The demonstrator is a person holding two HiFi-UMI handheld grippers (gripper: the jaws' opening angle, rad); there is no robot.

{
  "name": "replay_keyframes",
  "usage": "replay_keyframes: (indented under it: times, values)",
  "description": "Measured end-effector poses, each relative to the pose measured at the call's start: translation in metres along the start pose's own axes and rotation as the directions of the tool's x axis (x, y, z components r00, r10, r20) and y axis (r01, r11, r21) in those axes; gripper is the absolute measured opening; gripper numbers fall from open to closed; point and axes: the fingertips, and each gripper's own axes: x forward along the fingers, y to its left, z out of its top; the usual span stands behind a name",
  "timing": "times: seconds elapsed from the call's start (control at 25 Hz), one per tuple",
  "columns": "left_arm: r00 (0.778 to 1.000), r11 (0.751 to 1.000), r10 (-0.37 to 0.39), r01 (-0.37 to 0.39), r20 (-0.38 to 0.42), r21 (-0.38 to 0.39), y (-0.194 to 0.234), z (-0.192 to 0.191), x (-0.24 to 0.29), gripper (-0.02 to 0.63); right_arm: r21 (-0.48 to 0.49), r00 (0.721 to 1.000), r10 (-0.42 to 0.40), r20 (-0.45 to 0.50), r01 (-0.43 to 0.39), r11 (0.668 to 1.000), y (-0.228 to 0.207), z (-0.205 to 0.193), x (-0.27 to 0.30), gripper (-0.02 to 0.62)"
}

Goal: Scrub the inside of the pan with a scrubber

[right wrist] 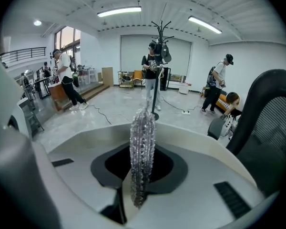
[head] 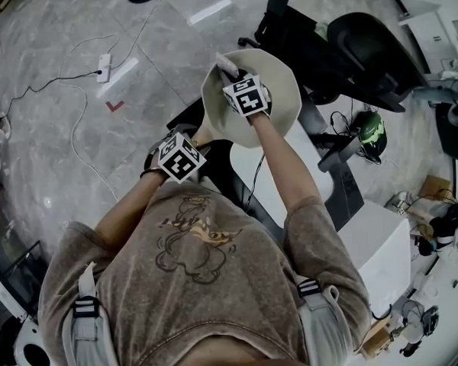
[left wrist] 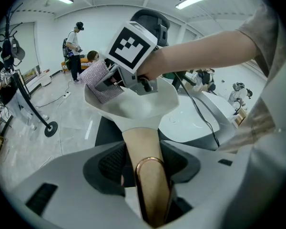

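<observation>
A cream pan [head: 278, 82] is held up over the white table, tilted toward me. Its tan handle [left wrist: 147, 168], which carries a copper ring, lies between the jaws of my left gripper [left wrist: 145, 163], and they are shut on it. In the head view that left gripper [head: 192, 147] sits at the handle end, below and left of the pan. My right gripper [head: 235, 76] reaches into the pan bowl [left wrist: 143, 109] and is shut on a silvery mesh scrubber [right wrist: 142, 151]. The scrubber [left wrist: 101, 81] rests against the pan's far inner wall, near the rim [head: 227, 65].
A white table [head: 286, 178] with a black cable lies under the pan. A black office chair [head: 359, 52] stands behind it. On the grey floor at left are a power strip [head: 103, 67] and cord. Several people and a coat stand [right wrist: 156, 61] are farther back.
</observation>
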Motion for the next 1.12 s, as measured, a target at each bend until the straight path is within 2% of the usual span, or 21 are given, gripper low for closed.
replay_keyframes:
  times: [0.28,0.48,0.56,0.8,0.96,1.12]
  values:
    - [1.000,1.000,0.001,-0.001,0.004,-0.010,-0.001,-0.001,0.000,0.230,-0.011,0.995,-0.069,-0.068,0.069,0.998,-0.046,-0.016,0.004,0.080]
    - [1.000,1.000,0.006,-0.006,0.004,-0.019,-0.003,0.000,-0.001,0.230,0.046,0.968,-0.206,-0.146,0.214,0.976,-0.093,-0.045,-0.010,0.080]
    - [1.000,1.000,0.008,-0.007,0.007,-0.024,-0.003,0.000,-0.001,0.230,0.060,0.955,-0.236,-0.178,0.250,0.966,-0.105,-0.054,-0.016,0.080]
    - [1.000,0.999,0.014,-0.014,0.006,-0.030,-0.003,0.000,-0.001,0.230,-0.006,0.924,-0.269,-0.273,0.278,0.961,-0.122,-0.062,-0.029,0.081]
    - [1.000,0.999,0.022,-0.021,0.006,-0.035,-0.003,0.001,0.000,0.229,-0.039,0.903,-0.307,-0.302,0.310,0.950,-0.129,-0.065,-0.038,0.081]
    - [1.000,0.998,0.028,-0.027,0.011,-0.051,-0.002,0.000,-0.002,0.227,-0.051,0.913,-0.295,-0.283,0.293,0.955,-0.128,-0.058,-0.042,0.081]
